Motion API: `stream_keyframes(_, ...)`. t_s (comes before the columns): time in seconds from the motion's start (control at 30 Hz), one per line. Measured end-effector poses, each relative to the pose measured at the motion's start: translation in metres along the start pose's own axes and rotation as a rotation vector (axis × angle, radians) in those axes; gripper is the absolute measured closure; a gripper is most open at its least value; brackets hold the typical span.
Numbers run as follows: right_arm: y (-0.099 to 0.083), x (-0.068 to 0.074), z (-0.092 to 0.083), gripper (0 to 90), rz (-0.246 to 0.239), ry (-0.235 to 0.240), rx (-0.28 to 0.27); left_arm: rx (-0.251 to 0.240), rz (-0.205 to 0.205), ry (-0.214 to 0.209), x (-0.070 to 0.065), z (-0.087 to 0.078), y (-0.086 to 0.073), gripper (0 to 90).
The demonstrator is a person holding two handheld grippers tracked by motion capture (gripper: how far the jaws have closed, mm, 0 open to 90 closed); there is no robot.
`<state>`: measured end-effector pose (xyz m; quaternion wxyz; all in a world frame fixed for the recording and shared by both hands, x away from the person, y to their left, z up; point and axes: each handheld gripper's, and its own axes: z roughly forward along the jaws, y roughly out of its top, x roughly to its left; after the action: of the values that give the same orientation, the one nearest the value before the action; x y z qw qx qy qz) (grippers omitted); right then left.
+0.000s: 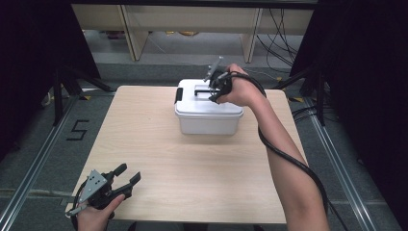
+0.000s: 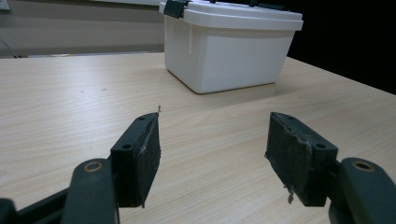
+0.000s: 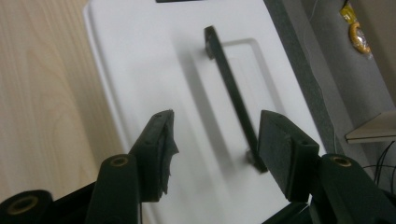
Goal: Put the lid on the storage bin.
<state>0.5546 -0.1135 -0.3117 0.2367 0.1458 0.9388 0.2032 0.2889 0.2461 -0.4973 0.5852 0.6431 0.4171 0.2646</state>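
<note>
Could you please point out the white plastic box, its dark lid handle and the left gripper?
white plastic box (image 1: 208,122), high view, front wall.
dark lid handle (image 3: 232,93), right gripper view, middle of bar.
left gripper (image 1: 128,173), high view, between open fingertips.

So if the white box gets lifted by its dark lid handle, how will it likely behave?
The white box looks like rigid plastic, so probably stiff. Its dark handle sits mid-lid, so it would likely hang fairly level. Its broad flat base suggests it slides rather than tips; weight unknown, contents hidden.
</note>
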Motion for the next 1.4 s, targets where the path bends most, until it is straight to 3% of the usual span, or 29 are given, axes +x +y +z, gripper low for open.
stream_keyframes(0.07,-0.013,0.010,-0.007,46.5,0.011,-0.012,-0.016,0.000,0.001,0.000,0.000,0.000,0.000,34.4)
stream_keyframes(0.13,-0.027,0.024,-0.013,45.8,0.066,-0.003,-0.066,0.003,0.003,0.002,0.000,-0.001,0.000,34.3)
stream_keyframes(0.17,-0.027,0.024,-0.013,45.8,0.066,-0.003,-0.066,0.003,0.002,0.003,0.000,-0.001,0.000,34.3)
stream_keyframes(0.2,-0.048,0.044,-0.017,46.2,0.145,0.004,-0.132,0.001,0.002,0.001,0.000,-0.001,0.000,34.1)
stream_keyframes(0.27,-0.066,0.060,-0.020,46.2,0.178,0.015,-0.166,0.001,0.005,0.001,-0.001,-0.001,0.000,34.0)
stream_keyframes(0.4,-0.116,0.109,-0.021,46.6,0.253,0.047,-0.223,0.003,0.007,0.005,-0.001,-0.001,0.000,33.6)
stream_keyframes(0.53,-0.169,0.157,-0.014,47.7,0.353,0.045,-0.269,0.014,0.011,0.011,-0.003,0.000,0.000,32.4)
stream_keyframes(0.67,-0.208,0.190,-0.014,49.6,0.456,0.044,-0.292,0.021,0.015,0.016,-0.004,0.002,-0.001,31.2)
stream_keyframes(0.9,-0.240,0.214,-0.021,50.7,0.591,-0.013,-0.397,0.034,0.024,0.008,-0.005,0.009,-0.003,31.6)
stream_keyframes(0.93,-0.244,0.214,-0.020,50.9,0.574,-0.039,-0.416,0.039,0.027,0.008,-0.005,0.009,-0.003,31.8)
stream_keyframes(0.97,-0.245,0.219,-0.020,50.9,0.628,-0.025,-0.422,0.039,0.027,0.008,-0.005,0.009,-0.003,32.0)
stream_keyframes(1.03,-0.250,0.217,-0.019,51.2,0.628,-0.036,-0.479,0.036,0.032,0.001,-0.005,0.010,-0.003,32.2)
stream_keyframes(1.07,-0.251,0.219,-0.021,51.2,0.664,-0.046,-0.495,0.036,0.032,-0.001,-0.005,0.010,-0.003,32.3)
stream_keyframes(1.13,-0.255,0.216,-0.021,51.4,0.668,-0.055,-0.551,0.037,0.032,-0.005,-0.005,0.010,-0.003,32.3)
stream_keyframes(1.17,-0.256,0.217,-0.023,51.4,0.699,-0.061,-0.564,0.045,0.032,0.000,-0.006,0.009,-0.003,32.3)
stream_keyframes(1.2,-0.258,0.214,-0.023,51.4,0.668,-0.064,-0.585,0.046,0.030,0.000,-0.006,0.009,-0.003,32.3)
stream_keyframes(1.3,-0.262,0.214,-0.025,51.2,0.659,-0.081,-0.588,0.052,0.032,0.000,-0.007,0.009,-0.004,31.9)
stream_keyframes(1.37,-0.263,0.216,-0.023,50.7,0.696,-0.083,-0.596,0.053,0.034,-0.001,-0.007,0.010,-0.004,31.7)
stream_keyframes(1.4,-0.264,0.214,-0.023,50.6,0.678,-0.085,-0.581,0.053,0.034,-0.002,-0.007,0.010,-0.004,31.7)
